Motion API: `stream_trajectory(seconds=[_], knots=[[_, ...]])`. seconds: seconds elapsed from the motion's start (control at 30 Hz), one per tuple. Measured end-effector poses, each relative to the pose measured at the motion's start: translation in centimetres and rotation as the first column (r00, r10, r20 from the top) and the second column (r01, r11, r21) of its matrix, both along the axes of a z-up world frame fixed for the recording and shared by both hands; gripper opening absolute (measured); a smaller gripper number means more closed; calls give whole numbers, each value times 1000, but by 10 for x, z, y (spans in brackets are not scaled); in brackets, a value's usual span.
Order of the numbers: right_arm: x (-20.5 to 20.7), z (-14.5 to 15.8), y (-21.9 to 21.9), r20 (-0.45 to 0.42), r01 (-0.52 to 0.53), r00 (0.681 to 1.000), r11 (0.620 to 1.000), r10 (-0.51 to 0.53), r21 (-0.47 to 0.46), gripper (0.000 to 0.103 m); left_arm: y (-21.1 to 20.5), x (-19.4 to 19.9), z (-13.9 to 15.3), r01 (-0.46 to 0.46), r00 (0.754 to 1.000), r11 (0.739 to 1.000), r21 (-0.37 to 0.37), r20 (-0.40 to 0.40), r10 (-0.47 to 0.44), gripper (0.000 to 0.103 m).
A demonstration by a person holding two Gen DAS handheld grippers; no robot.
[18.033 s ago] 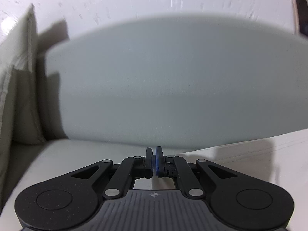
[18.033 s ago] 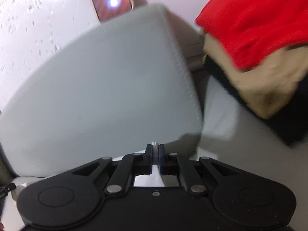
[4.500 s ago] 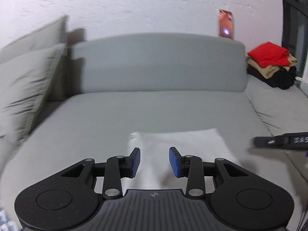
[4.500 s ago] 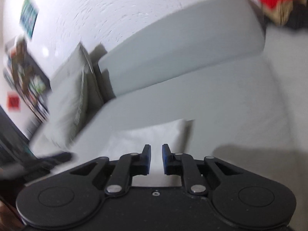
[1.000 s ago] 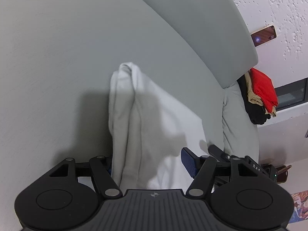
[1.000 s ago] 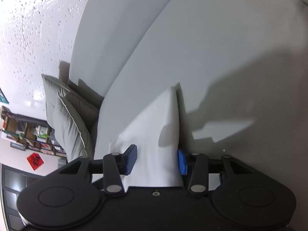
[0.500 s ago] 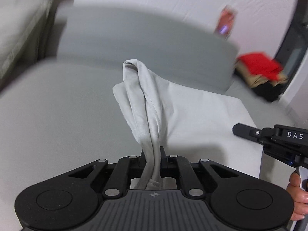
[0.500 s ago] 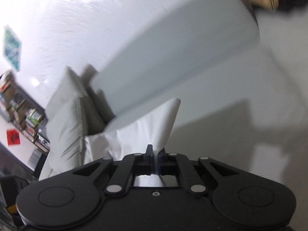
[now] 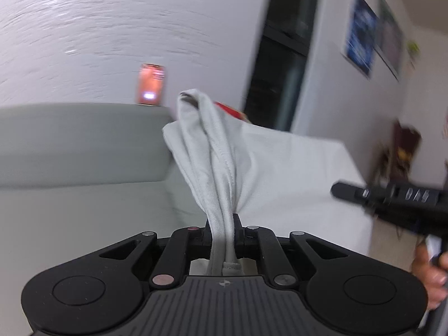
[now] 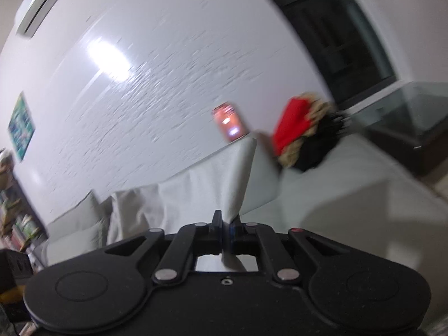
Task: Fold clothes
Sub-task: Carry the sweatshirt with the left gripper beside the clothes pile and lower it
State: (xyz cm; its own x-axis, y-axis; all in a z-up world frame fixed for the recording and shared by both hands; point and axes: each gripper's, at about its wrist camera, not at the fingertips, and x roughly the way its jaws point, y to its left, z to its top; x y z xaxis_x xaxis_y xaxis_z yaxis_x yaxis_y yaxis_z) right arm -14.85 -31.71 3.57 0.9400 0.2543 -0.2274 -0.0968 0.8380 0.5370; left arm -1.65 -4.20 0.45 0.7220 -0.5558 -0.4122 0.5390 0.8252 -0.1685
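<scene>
The left hand-held gripper [image 9: 223, 225] is clamped on a bunched edge of the white garment [image 9: 268, 168], and the right hand-held gripper [image 10: 226, 225] pinches another corner, so the cloth hangs stretched between them above the grey sofa [image 9: 78, 142]. At two o'clock in the right wrist view, a pile of clothes [image 10: 302, 128] rests on the sofa. The garment looks only partly folded; laying it down and finishing appear to remain.

Garment [image 9: 252, 162] stretched between both tongs, sofa [image 9: 70, 145] behind, clothes pile [image 10: 302, 128] at sofa's right end

Left claw [image 9: 223, 225] clamped on cloth [image 9: 268, 168]; right claw [image 10: 226, 228] likewise, both raised, level.
</scene>
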Motion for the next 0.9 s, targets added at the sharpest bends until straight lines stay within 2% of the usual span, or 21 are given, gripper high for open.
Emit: stream_trajectory(seconds=[0.13, 0.27, 0.47, 0.5, 0.53, 0.57, 0.6, 0.63, 0.67, 0.7, 0.73, 0.77, 0.87, 0.9], knots=[[12, -11, -43, -26, 118, 993, 993, -118, -24, 4, -68, 43, -19, 69, 992, 998, -3, -105, -69, 8], [40, -15, -83, -41, 205, 977, 977, -208, -60, 4, -111, 82, -25, 105, 984, 994, -4, -146, -104, 8], [122, -38, -125, -160, 249, 952, 964, -262, -96, 4, -153, 142, -46, 125, 971, 992, 27, -210, -117, 8], [136, -44, -129, -179, 254, 946, 962, -269, -104, 4, -160, 153, -53, 107, 973, 993, 57, -213, -92, 10], [151, -51, -133, -198, 258, 941, 960, -276, -113, 5, -167, 164, -61, 84, 975, 992, 93, -212, -63, 22], [164, -59, -135, -227, 257, 932, 956, -284, -142, 6, -174, 176, -69, 61, 977, 990, 128, -211, -33, 27], [177, -68, -137, -257, 254, 921, 951, -293, -174, 8, -176, 188, -78, -4, 979, 979, 202, -196, 45, 34], [173, -71, -139, -267, 259, 915, 949, -301, -181, 16, -178, 199, -87, -79, 976, 956, 282, -172, 132, 32], [167, -72, -141, -275, 266, 911, 947, -308, -183, 26, -167, 206, -91, -129, 966, 943, 306, -176, 190, 27], [161, -74, -143, -283, 272, 906, 944, -316, -185, 30, -153, 211, -95, -173, 953, 932, 317, -187, 240, 27], [155, -75, -145, -290, 278, 901, 942, -323, -187, 36, -136, 210, -97, -179, 947, 939, 294, -209, 246, 31], [149, -77, -147, -298, 284, 896, 940, -331, -189, 40, -119, 208, -98, -178, 942, 948, 262, -232, 241, 31], [130, -81, -152, -320, 303, 879, 933, -353, -196, 41, -95, 185, -98, -156, 937, 960, 231, -273, 218, 30], [124, -80, -145, -310, 276, 893, 940, -328, -200, 41, -97, 174, -96, -131, 941, 967, 217, -280, 190, 30]])
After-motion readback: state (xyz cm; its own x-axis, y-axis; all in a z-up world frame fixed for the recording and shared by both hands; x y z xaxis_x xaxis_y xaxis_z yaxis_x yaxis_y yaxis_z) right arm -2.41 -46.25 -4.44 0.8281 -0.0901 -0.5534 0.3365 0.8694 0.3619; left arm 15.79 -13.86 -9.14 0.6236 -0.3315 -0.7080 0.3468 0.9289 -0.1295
